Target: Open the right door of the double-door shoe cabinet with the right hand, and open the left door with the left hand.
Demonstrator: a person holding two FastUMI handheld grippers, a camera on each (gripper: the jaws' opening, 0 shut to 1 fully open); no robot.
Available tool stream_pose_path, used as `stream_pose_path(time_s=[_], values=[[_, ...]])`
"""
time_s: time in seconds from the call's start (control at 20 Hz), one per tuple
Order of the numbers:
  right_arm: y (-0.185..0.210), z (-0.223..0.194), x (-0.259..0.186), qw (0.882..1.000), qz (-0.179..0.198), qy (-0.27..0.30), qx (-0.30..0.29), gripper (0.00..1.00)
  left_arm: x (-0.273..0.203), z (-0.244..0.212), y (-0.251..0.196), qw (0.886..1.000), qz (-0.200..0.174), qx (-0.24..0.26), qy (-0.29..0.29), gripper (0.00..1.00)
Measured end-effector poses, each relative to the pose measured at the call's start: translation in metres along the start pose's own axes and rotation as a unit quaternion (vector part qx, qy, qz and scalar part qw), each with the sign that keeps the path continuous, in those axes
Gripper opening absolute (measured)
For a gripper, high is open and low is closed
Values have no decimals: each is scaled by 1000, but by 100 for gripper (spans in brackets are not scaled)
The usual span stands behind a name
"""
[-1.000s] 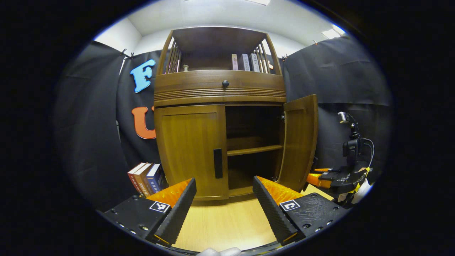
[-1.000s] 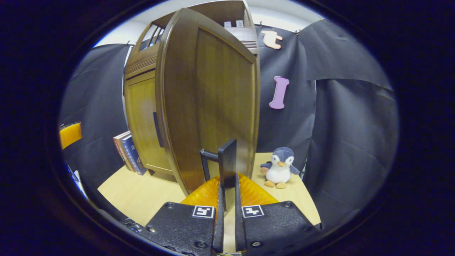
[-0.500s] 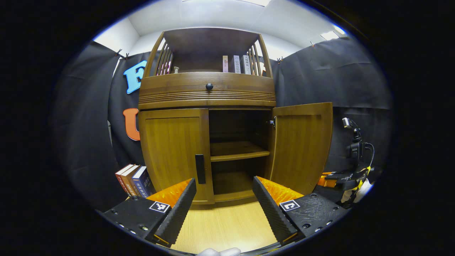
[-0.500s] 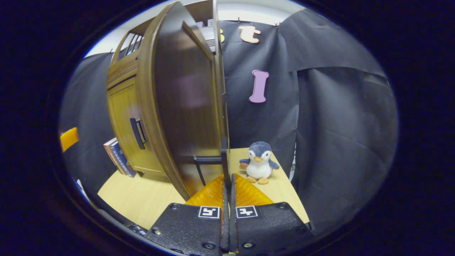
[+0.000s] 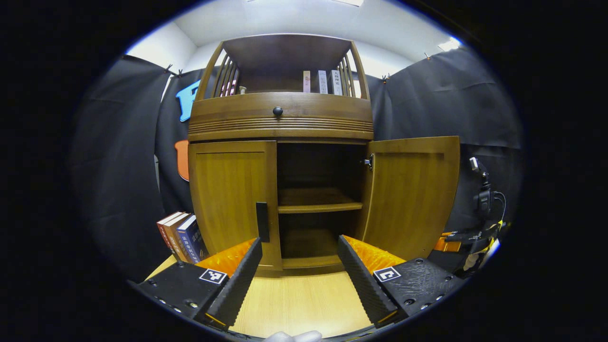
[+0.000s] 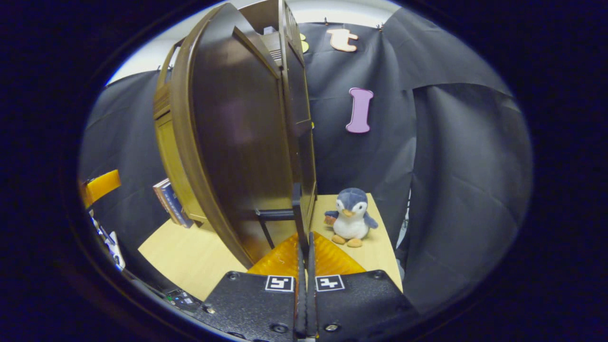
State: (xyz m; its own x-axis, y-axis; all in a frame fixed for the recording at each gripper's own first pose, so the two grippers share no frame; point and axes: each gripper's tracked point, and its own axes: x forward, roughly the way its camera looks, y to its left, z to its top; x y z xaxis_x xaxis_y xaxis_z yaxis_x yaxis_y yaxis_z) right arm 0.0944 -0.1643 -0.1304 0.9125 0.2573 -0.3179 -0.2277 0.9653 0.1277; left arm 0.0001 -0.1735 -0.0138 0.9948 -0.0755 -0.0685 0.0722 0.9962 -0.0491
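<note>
Shoe cabinet [image 5: 280, 118] on worktop [image 5: 304, 299], right door [image 5: 411, 190] swung wide, right tool [image 6: 304, 247] clamped on its handle [image 6: 297, 209], left door [image 5: 230, 199] closed, left tool [image 5: 299, 266] spread wide just before it, plush penguin [image 6: 350, 218] beyond.

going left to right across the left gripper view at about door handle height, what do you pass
books → left door → its handle → open compartment with a shelf → right door, swung open → right gripper at the far edge
</note>
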Motion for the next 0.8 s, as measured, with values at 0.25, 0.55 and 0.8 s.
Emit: stream_pose_path(time_s=[0.25,0.55,0.8], values=[[-1,0,3,999,35,11,-28,4,-7,-1,-5,999,41,-6,-3,96],[-1,-3,1,998,42,18,-40,4,-12,5,0,998,69,3,-5,96],[-7,0,-4,999,30,16,-35,9,-7,17,11,998,62,17,-12,96]])
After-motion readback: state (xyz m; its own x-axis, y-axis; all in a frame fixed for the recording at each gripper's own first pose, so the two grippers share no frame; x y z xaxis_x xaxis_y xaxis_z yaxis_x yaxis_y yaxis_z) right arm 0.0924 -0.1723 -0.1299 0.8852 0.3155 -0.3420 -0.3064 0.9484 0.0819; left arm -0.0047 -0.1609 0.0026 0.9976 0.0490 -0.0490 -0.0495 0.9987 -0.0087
